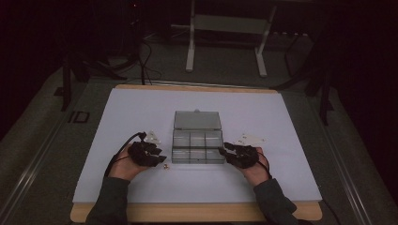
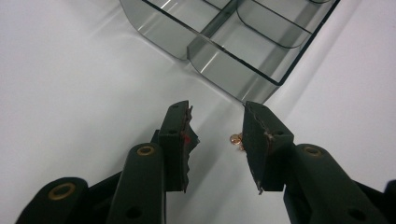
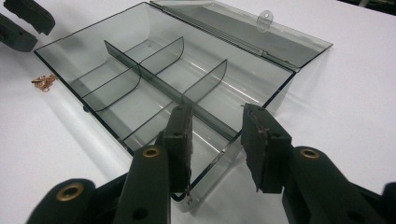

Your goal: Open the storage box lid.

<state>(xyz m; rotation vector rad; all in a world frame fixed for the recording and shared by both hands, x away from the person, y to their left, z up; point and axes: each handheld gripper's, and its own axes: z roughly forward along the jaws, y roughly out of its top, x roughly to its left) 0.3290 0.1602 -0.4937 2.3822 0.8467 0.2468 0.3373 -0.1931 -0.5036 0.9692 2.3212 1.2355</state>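
Clear smoky plastic organizer box (image 1: 197,146) at tabletop (image 1: 141,187) centre, lid (image 1: 197,120) flipped open, lying flat behind; six compartments, look bare. No readable brand or label on box.

L gripper (image 2: 215,135) just left of box's near corner, fingers (image 2: 177,140) parted, nothing between. Tiny copper-coloured metal bit (image 2: 236,139) on tabletop right by one finger; contact can't tell.

R gripper (image 3: 215,140) over box's right end, fingers parted, empty.

White paper scraps (image 1: 248,139) behind each hand; print too small to read.
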